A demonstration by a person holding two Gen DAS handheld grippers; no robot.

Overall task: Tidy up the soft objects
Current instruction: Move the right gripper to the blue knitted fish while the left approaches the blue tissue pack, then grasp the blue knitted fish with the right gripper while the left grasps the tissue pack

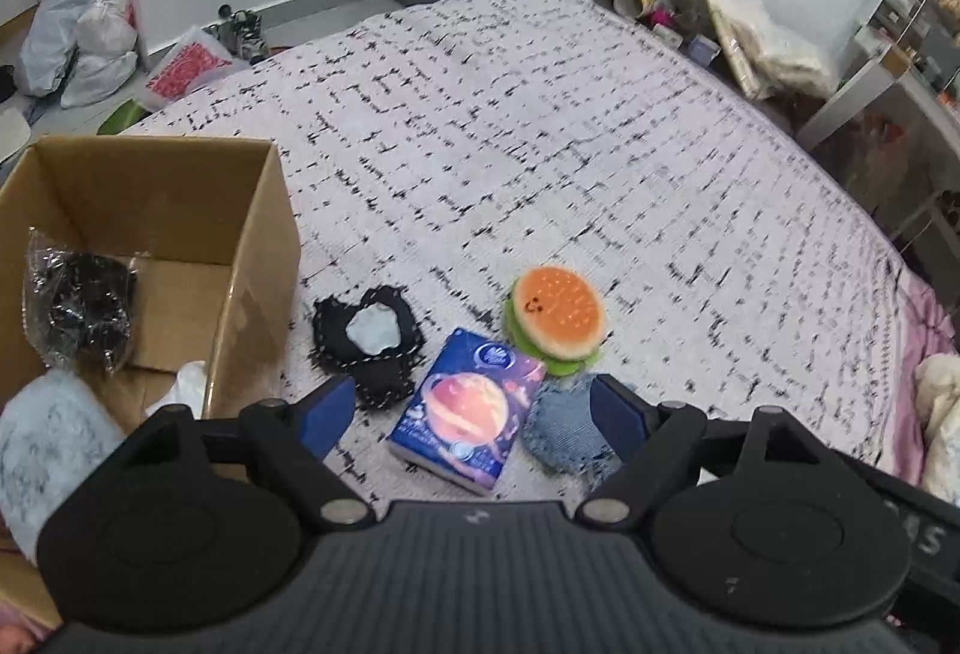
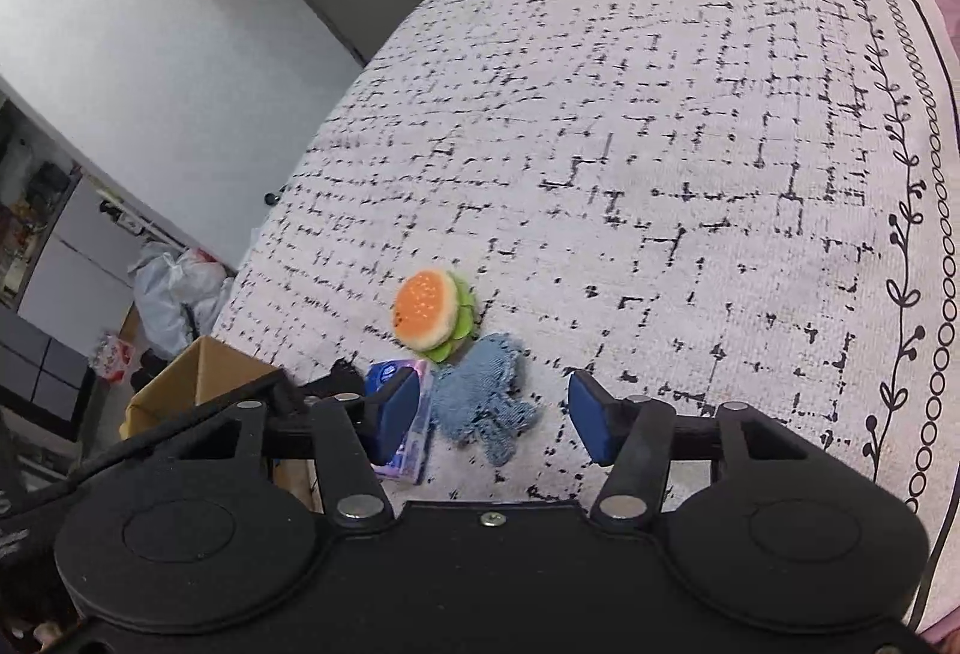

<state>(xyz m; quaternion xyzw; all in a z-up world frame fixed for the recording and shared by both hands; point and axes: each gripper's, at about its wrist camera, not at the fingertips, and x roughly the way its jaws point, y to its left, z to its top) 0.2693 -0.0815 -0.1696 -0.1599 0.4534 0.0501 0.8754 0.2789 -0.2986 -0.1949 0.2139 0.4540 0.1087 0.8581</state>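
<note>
- A fluffy pale grey plush piece point(image 1: 51, 438) sits at the far left, in the near end of the cardboard box point(image 1: 264, 234), partly hidden behind the left gripper's body.
- Deeper in the same box lies a dark item in a clear crinkled plastic bag point(image 1: 78, 306); a bit of white material point(image 1: 186, 384) shows against the box's right wall.
- The box stands open on the bed cover point(image 1: 540, 126), a white cloth with broken black lines.
- Just right of the box, on the cover, lies a black fabric piece with white stitching and a pale patch point(image 1: 366, 342).
- The left gripper point(image 1: 474, 414) hangs over the cover with its blue pads spread wide, grasping nothing; the tissue pack with a planet print point(image 1: 462, 408) lies between them, untouched.
- A burger plush point(image 1: 555, 312) rests just beyond the pack, close to its far corner.
- A frayed denim piece point(image 1: 564, 432) lies just right of the pack, partly behind the left gripper's right pad.
- The right gripper point(image 2: 492, 417) hovers above the denim piece with its pads apart and clear of the cloth, so it is released; the tissue pack sits behind its left pad.
</note>
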